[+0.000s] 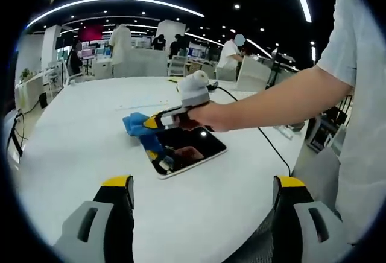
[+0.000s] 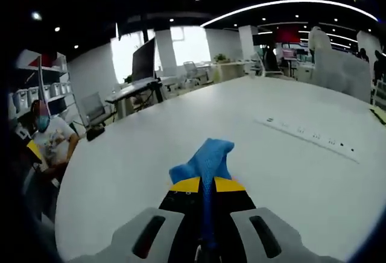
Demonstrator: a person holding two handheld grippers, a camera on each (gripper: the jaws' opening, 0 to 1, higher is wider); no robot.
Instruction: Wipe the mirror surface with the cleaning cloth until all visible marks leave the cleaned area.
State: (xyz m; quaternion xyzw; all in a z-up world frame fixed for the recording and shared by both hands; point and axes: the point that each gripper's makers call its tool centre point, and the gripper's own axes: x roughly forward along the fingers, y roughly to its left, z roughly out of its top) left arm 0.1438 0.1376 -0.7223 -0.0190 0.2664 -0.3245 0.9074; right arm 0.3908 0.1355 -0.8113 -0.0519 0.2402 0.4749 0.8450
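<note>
right gripper point(image 2: 208, 186) jaws pinched tight on the blue cleaning cloth point(image 2: 205, 160), held at the far edge of the dark mirror point(image 1: 192, 149), which lies flat on the white table point(image 1: 78, 136). left gripper point(image 1: 205, 186) hangs back over the table, jaws spread wide, nothing in them.

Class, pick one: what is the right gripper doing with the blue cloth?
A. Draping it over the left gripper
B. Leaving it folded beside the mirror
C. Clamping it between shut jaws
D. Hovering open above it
C: the right gripper has its jaws shut on the cloth.
</note>
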